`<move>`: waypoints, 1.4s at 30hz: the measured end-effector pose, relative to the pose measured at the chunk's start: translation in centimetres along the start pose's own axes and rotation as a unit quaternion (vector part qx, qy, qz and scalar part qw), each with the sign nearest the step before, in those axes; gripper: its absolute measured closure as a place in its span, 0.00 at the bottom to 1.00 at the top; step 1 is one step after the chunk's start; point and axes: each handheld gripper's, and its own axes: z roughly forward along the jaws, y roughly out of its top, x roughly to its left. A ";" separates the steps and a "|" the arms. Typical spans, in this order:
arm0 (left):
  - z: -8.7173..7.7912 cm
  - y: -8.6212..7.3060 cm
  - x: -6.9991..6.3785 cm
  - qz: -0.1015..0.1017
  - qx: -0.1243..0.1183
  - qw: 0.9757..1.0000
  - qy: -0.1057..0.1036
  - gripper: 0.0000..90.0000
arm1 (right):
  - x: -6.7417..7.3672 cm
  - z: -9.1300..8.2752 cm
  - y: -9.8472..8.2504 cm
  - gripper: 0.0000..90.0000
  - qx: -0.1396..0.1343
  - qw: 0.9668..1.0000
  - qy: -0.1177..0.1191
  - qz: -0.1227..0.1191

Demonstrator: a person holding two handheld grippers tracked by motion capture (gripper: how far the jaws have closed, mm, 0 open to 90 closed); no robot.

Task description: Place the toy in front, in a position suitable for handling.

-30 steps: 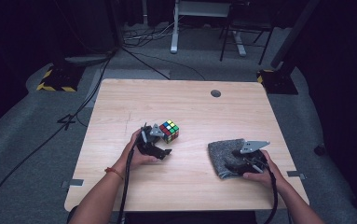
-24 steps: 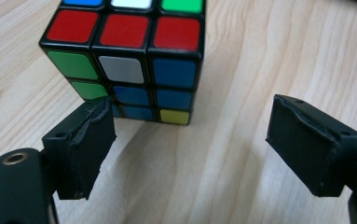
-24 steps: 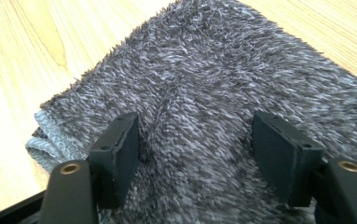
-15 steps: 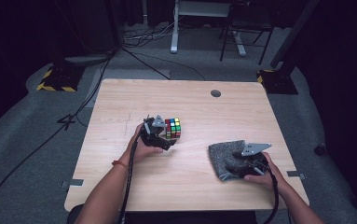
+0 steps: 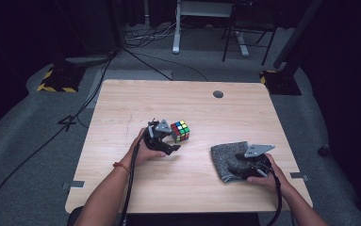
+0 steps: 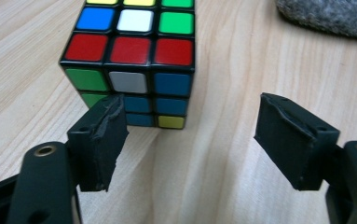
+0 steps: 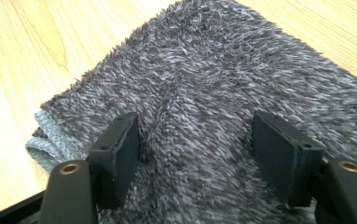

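A scrambled colour cube rests on the wooden table, left of centre. My left gripper is open just in front of the cube; its jaws stand wide and the cube sits slightly beyond them, off toward the left jaw. A folded grey fuzzy cloth lies at the right front. My right gripper hovers low over the cloth, open, with its pads pressing on the pile and nothing pinched between them.
A dark round grommet sits near the table's far edge. Beyond the table are cables, desk legs and a chair on grey carpet. Bare wood lies at the far half and front left.
My left gripper moved forward and right, up to the cube. The right gripper stayed over the cloth, shifting only slightly.
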 end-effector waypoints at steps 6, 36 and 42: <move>-0.1 0.4 0.4 -0.020 -0.006 0.998 0.054 0.17 | 0.0 0.0 0.0 0.37 0.000 1.000 0.000 0.000; 3.1 1.8 2.1 -0.009 0.010 1.000 0.023 0.37 | 0.5 -0.4 0.1 0.34 0.012 1.000 0.005 -0.021; 1.7 0.7 0.6 0.008 0.022 1.000 0.004 0.37 | 1.3 -0.8 0.5 0.33 0.001 0.999 0.008 -0.037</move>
